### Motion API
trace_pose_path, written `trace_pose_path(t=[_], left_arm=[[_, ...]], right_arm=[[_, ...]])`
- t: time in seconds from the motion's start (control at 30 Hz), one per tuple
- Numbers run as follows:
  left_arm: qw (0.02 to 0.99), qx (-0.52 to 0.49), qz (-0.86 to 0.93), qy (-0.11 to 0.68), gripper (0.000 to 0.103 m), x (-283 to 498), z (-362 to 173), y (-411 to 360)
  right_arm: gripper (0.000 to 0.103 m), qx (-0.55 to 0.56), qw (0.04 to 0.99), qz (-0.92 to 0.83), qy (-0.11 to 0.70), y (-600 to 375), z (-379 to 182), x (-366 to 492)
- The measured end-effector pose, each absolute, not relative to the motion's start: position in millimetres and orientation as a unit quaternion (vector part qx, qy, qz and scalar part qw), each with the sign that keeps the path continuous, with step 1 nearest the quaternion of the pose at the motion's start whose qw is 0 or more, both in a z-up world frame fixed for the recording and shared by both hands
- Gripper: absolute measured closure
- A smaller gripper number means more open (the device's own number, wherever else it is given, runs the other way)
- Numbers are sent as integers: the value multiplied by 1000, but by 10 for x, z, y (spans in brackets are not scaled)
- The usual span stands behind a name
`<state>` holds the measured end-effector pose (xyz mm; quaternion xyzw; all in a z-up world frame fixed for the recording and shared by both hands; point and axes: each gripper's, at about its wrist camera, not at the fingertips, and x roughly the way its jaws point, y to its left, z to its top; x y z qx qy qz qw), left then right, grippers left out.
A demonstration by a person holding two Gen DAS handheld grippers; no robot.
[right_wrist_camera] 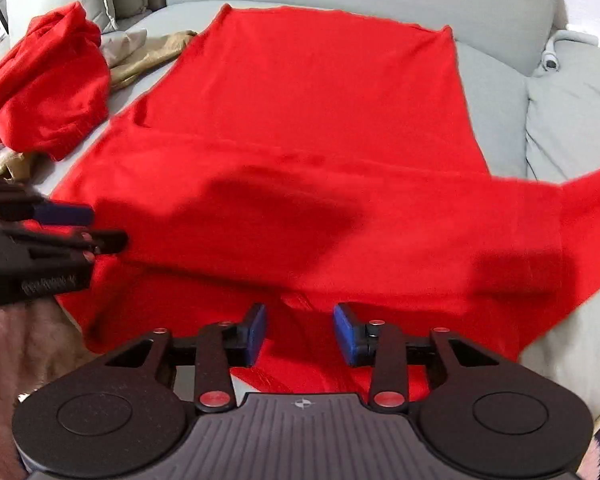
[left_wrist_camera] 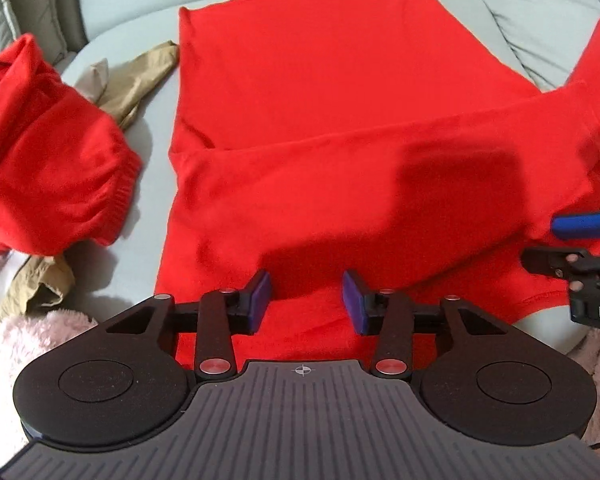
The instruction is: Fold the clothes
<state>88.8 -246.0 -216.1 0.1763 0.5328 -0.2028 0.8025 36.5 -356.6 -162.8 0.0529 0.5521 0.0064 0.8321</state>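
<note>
Red shirt (left_wrist_camera: 300, 120) spread flat on a grey sofa (right_wrist_camera: 500, 92), just ahead of both jaws, one sleeve already crossed over for folding; left gripper (left_wrist_camera: 305, 300) and right gripper (right_wrist_camera: 300, 330) gaping, empty, poised at the near hem.

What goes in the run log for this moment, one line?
phase: mid-fold | red shirt: flat on sofa, sleeve folded across | left claw: open | right claw: open | red bundle: left of shirt
</note>
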Motion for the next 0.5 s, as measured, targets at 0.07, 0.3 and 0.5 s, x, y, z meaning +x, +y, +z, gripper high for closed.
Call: trace_pose_path(t=[0.07,0.3,0.5], left_arm=[[792,186,-194,548,57,846,-2098,-2442],[815,194,-210,504,45,566,-1946,-2371],[818,204,-196,501,42,556,-1940,-2362]], right_arm=[[66,51,826,5,561,-3593,-1610,309],[64,86,846,18,526,-3840,-1480,-102],[64,112,858,-4,502,-3890,-1505,-216]])
